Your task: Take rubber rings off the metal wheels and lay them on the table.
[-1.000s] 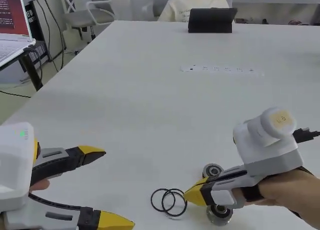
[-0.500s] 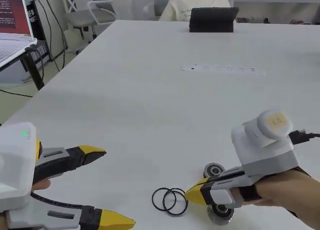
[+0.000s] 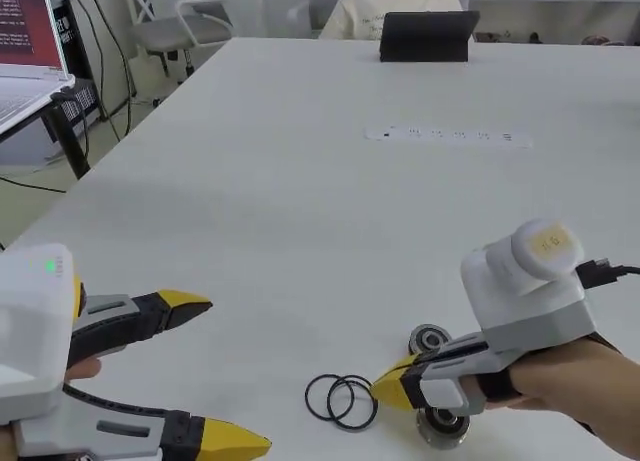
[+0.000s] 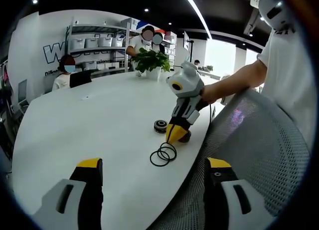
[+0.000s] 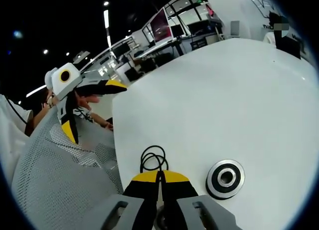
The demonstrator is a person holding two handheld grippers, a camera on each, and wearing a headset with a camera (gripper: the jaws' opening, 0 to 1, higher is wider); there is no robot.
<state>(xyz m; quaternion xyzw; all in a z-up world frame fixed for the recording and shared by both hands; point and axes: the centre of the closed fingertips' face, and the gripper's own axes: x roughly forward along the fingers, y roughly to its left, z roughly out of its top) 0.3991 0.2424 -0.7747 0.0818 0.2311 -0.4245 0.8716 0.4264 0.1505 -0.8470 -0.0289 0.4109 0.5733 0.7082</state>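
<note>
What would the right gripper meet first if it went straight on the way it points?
The rings, lying on the table just ahead of the right gripper's shut fingers and in line with them. Its height above the table is hard to judge, so it might pass just over them.

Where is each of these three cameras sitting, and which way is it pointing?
Head view: on the person's head, looking down at the table and both grippers; a hand holds the right gripper.
Left gripper view: on the left gripper, facing the right gripper between its open jaws; the person's arm shows.
Right gripper view: on the right gripper, looking past its shut jaws toward the left gripper.
All three share the rubber rings.
</note>
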